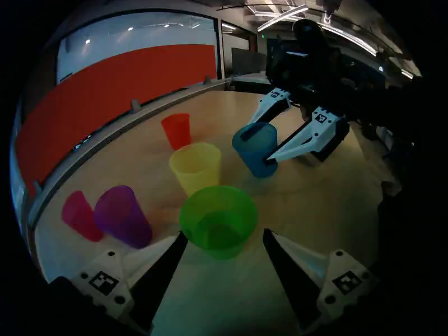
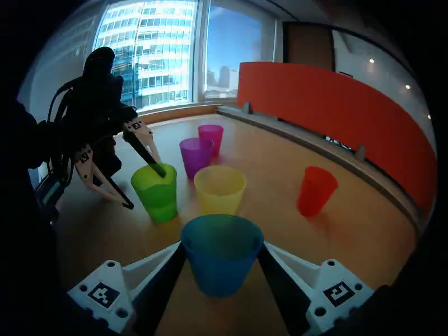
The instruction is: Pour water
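Left gripper view: left gripper (image 1: 224, 232) straddles translucent green plastic cup (image 1: 218, 219) at near centre, fingers apart with slim gaps, likely bracketing the receiver. Opposite, right gripper (image 2: 220, 246) clamps translucent blue plastic cup (image 2: 221, 255), probably the pourer. Yellow plastic cup (image 1: 196, 165) just beyond green crowds pour path. Red cup (image 1: 176, 130), purple cup (image 1: 122, 215), pink cup (image 1: 78, 215) farther left on wooden table (image 1: 319, 196).

The left hand-held gripper (image 1: 224, 232) hangs low, its fingers spread apart. The right hand-held gripper (image 2: 220, 245) pinches a blue cup (image 2: 222, 271).
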Action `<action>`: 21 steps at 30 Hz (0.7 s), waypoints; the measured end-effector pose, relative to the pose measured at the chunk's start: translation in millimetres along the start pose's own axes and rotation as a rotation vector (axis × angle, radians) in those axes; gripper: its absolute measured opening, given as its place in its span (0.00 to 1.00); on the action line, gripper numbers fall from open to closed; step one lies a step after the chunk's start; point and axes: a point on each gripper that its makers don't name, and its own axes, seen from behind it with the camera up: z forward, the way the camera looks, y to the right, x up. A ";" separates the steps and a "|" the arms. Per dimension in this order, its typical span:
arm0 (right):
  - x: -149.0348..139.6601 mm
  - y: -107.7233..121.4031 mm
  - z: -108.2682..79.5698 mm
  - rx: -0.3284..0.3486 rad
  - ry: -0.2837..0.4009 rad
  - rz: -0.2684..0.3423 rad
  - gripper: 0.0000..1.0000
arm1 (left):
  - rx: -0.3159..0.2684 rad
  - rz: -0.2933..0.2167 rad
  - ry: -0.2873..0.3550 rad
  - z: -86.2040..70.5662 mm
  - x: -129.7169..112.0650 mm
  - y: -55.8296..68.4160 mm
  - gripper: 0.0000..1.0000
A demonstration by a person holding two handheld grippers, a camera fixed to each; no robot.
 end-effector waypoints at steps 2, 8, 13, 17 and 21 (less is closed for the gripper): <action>-2.0 -0.2 0.4 -0.001 -0.001 0.000 0.90 | 0.007 0.005 0.000 -2.2 -0.3 -1.4 1.00; -5.8 -0.3 0.5 -0.009 0.004 -0.003 0.90 | 0.017 0.001 -0.006 -7.9 -3.1 -1.8 1.00; -7.9 -1.4 -1.7 -0.013 0.009 -0.009 0.90 | 0.016 -0.017 -0.001 -11.2 -3.7 -0.4 1.00; -12.5 -1.7 -6.9 -0.017 0.005 -0.013 0.91 | 0.023 -0.015 0.003 -14.9 -3.3 0.4 1.00; -17.8 -1.6 -12.7 -0.023 0.002 -0.008 0.91 | 0.021 -0.015 0.001 -16.8 -3.6 3.2 1.00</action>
